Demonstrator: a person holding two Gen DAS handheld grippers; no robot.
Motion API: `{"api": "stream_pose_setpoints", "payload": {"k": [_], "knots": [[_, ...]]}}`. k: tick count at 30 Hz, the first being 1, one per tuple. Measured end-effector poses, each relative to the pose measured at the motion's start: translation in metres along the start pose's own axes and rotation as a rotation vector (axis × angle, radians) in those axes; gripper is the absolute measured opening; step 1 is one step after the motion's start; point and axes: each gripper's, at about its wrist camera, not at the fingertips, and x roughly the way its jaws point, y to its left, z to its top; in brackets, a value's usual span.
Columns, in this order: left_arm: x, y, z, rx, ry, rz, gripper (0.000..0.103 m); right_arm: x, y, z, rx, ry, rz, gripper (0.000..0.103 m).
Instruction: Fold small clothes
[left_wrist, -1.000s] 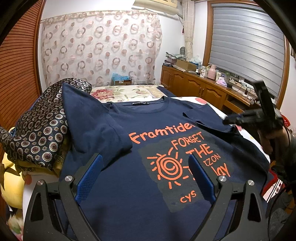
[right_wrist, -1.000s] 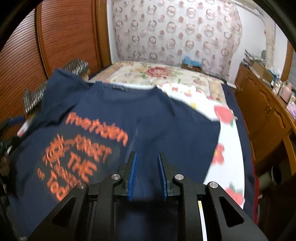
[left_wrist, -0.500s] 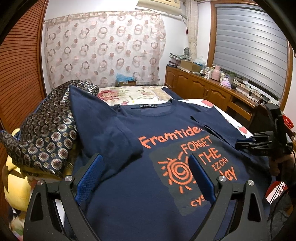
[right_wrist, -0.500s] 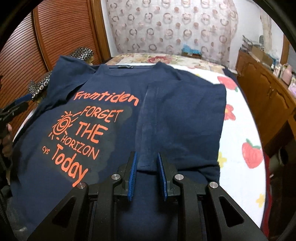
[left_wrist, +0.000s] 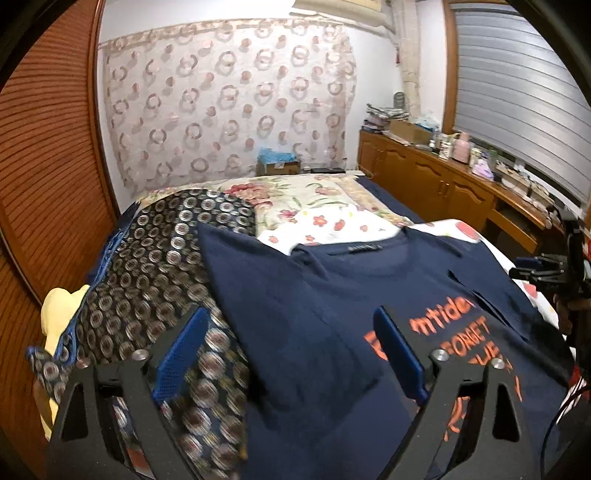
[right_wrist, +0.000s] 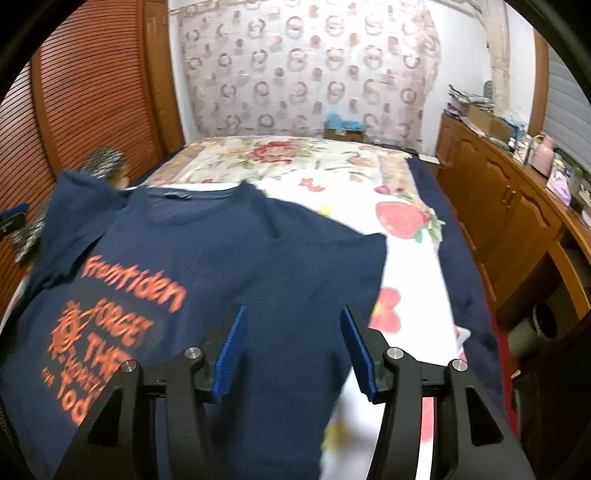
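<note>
Navy T-shirt (right_wrist: 229, 258) print motion-blurred, hem cut off below, patterned cloth (left_wrist: 155, 266) smeared nearby

Bed (left_wrist: 325, 221): flowered cover. On it, one navy T-shirt (left_wrist: 332, 306), front up, orange lettering, collar toward the curtain (left_wrist: 229, 103); its sleeve on the picture's left lies over a dark medallion-print cloth (left_wrist: 155, 266). Yellow soft item (left_wrist: 61, 306) under that cloth. Left tool (left_wrist: 288, 350): blue pads wide apart, nothing between them, over sleeve and cloth. Right tool (left_wrist: 535, 271) at the right edge. Wooden cabinets (left_wrist: 436, 184), cluttered top.
</note>
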Motion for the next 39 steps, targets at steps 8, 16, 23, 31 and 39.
{"api": "stream_pose_setpoints", "payload": {"k": [8,16,23,31,39], "knots": [[0.025,0.026,0.023,-0.018,0.041,0.040,0.072,0.046,-0.022,0.020,0.009,0.035,-0.044,0.055],[0.050,0.042,0.037,-0.023,0.104,0.055,0.062,0.067,-0.029,0.026,0.042,0.078,-0.026,0.055],[0.072,0.044,0.048,-0.024,0.161,0.014,0.040,0.065,-0.029,0.032,0.044,0.088,-0.032,0.055],[0.078,0.037,0.057,-0.006,0.144,0.004,0.004,0.073,-0.035,0.035,0.038,0.090,-0.032,0.057],[0.034,0.013,0.071,0.018,0.007,-0.035,0.004,0.074,-0.038,0.037,0.030,0.090,-0.054,0.061]]}}
